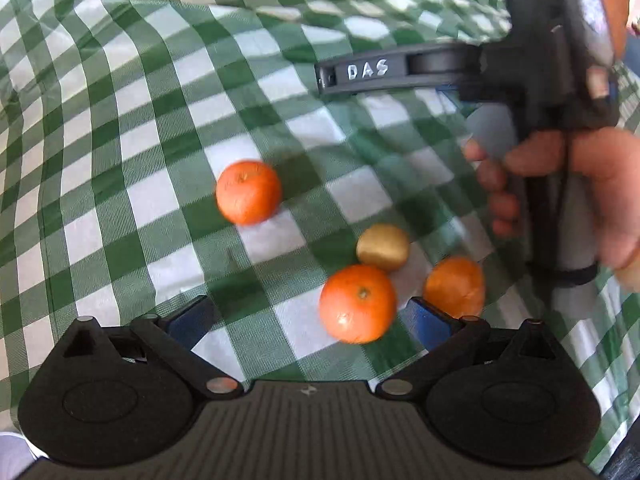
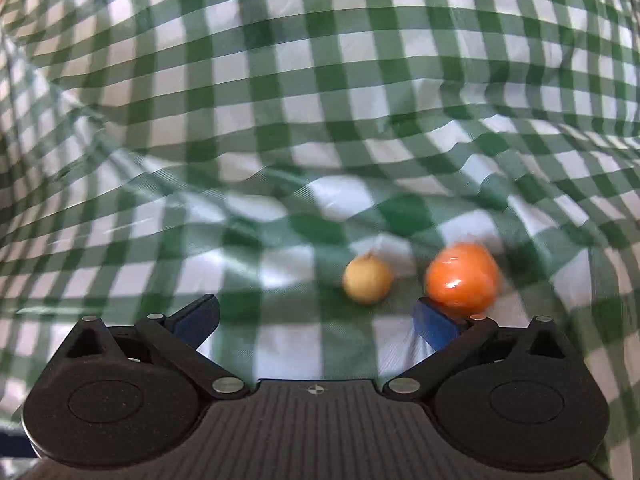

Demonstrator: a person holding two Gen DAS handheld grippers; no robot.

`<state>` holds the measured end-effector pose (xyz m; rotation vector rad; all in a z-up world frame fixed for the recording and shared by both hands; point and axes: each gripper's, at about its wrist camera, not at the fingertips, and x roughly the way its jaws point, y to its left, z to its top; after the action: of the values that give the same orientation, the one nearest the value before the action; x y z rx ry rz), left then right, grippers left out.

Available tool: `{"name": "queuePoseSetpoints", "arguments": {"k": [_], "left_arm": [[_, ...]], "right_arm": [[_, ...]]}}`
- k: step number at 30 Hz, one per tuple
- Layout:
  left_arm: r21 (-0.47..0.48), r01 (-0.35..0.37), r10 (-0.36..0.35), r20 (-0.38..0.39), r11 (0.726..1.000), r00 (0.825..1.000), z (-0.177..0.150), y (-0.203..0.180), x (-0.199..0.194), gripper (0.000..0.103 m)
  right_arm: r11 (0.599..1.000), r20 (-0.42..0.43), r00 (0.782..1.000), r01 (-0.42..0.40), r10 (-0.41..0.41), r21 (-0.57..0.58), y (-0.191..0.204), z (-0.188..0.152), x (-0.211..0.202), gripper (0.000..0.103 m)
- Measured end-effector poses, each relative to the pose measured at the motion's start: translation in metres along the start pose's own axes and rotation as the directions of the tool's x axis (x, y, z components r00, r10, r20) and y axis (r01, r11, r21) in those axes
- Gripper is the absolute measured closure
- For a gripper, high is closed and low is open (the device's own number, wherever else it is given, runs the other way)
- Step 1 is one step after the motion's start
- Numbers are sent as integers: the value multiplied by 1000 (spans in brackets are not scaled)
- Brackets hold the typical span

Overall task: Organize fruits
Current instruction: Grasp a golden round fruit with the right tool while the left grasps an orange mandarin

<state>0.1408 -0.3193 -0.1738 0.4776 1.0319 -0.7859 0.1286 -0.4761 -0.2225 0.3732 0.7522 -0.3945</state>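
surface: green-and-white checked cloth [image 1: 120, 128], wrinkled, soft under the fruit; its edges not clearly in view
fruit count: 3 oranges plus 1 small yellow-tan fruit, all loose on the cloth
lone orange [image 1: 248, 192]: sits alone, well apart from the other 3, toward the middle of the cloth
cluster: near orange [image 1: 357, 303], right orange [image 1: 454, 286] and yellow-tan fruit [image 1: 383, 247] bunched together, near orange touching or almost touching the yellow one
left gripper [image 1: 308, 320]: tongs wide apart, nothing between the pads, near orange just off the right pad
right gripper [image 2: 316, 316]: tongs wide apart, empty; yellow-tan fruit ahead, 1 orange just beyond the right fingertip
right hand [image 1: 580, 200]: wrapped around the handle of its tool
handling: round, light, firm but bruisable; smooth peel, likely to roll on the cloth; best gripped across the widest middle, gentle squeeze
containers: 0 visible, no bowl or basket in either view; destination cannot be told
blur: right wrist view smeared, detail limited
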Motion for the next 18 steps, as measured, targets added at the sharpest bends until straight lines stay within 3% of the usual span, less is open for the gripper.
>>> {"name": "queuePoseSetpoints", "arguments": {"k": [1,2,3,4,5,6,9,12,18], "left_arm": [[-7,12,-12,16,1000,1000,0,0,-4,13],[0,23,-23,21,1000,1000,0,-1,-7,35],[19,30,-31,32,999,999,-1,-2,-11,61],[39,31,-33,42,999,999,-3,-4,-15,64],[53,26,-29,44,998,999,-6,-7,-17,64],[62,23,-25,43,998,999,-8,-9,-18,64],[63,-4,2,31,998,1000,-15,-9,-26,64],[6,-2,2,37,1000,999,-19,-1,-49,64],[-50,-47,50,74,998,996,-48,16,-123,64]], "right_arm": [[1000,8,1000,13,-13,2,0,1,2,2],[1000,13,1000,27,-27,5,0,1,3,9],[999,24,998,49,-49,2,0,1,1,24],[997,33,997,76,-75,-8,1,0,0,35],[995,41,995,95,-94,-21,-2,0,-3,62],[994,42,994,103,-101,-35,-3,1,-4,77],[995,10,995,96,-96,-24,-10,4,-11,77],[995,6,995,102,-102,-7,-11,2,-33,77],[997,67,995,72,-71,-10,-9,-19,-125,77]]}}
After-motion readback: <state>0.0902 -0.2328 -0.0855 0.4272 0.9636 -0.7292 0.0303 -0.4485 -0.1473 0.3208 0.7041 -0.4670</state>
